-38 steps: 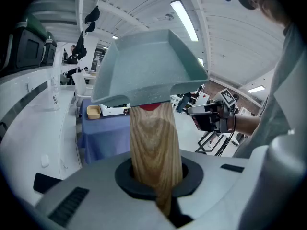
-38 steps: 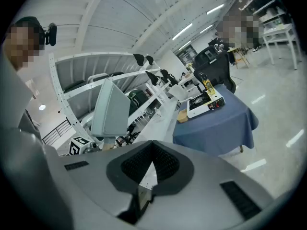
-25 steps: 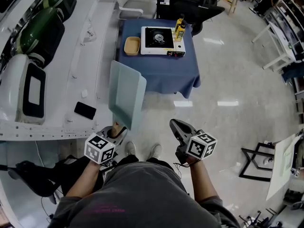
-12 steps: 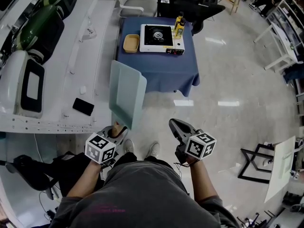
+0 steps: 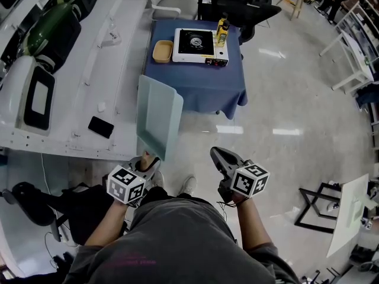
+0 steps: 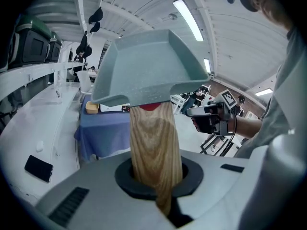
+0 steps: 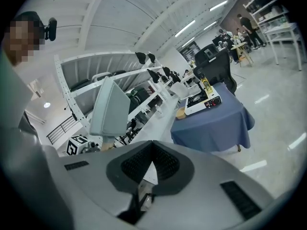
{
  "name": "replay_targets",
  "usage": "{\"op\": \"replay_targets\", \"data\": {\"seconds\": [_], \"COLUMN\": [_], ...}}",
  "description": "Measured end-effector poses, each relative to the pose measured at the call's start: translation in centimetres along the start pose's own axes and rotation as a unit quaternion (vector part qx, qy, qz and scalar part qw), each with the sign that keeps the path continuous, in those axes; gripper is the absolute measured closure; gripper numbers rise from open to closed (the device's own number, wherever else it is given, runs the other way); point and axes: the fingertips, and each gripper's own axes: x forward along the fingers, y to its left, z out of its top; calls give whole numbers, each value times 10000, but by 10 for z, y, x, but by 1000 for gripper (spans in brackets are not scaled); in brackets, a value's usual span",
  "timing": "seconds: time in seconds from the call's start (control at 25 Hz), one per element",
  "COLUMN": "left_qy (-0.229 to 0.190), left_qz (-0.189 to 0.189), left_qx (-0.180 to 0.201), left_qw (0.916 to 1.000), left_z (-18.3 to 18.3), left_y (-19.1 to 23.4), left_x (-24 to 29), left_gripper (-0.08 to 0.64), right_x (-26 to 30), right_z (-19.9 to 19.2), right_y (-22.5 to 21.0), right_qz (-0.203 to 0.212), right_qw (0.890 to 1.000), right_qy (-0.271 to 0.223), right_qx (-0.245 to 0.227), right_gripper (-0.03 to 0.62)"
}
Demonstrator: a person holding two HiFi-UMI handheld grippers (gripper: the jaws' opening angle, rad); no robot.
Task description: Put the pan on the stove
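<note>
Pan: pale green, square, with a raised rim; held up in the air on the near left, over the floor beside the white workbench. It stands tilted on edge, handle downward, well apart from the stove.
Pan handle: light wood grain, running from the pan's underside straight down into the left gripper.
Left gripper: claw pinched tight on the wooden handle, carrying the whole pan; marker cube faces up, near the person's body.
Right gripper: claw pressed together with nothing in it; held at the near right, level with the left gripper and clear of the pan.
Stove: white single-burner tabletop unit with a black top, lying flat at the far centre on the blue table; burner bare.
Blue table: small table under a blue cloth hanging over its edges, far from the person, just beside the far end of the workbench.
Tan dish: shallow, rounded-square, on the blue cloth just left of the stove.
Yellow bottle: upright, at the stove's far right corner.
White workbench: long, running along the left side from near to far.
Black phone: lying flat on the workbench, left of the pan.
Black office chair: beyond the blue table, at the far side.
Floor: pale and glossy, with light reflections to the right.
</note>
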Motion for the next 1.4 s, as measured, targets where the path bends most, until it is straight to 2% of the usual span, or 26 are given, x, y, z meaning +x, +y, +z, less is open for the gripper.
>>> {"op": "replay_targets", "data": {"seconds": [0.68, 1.4], "left_qy": [-27, -113], "left_qz": [79, 88], "left_qx": [45, 33], "left_qw": [10000, 9999], "left_z": [4, 27], "left_y": [-39, -24], "left_x": [22, 44], "left_gripper": [555, 554], "right_x": [-30, -23], "right_z": [-1, 21], "right_y": [-29, -54], "right_qz": [129, 79], "right_qw": [9998, 9996], "right_qy": [0, -100], "right_qx": [131, 239], "right_gripper": [589, 589]}}
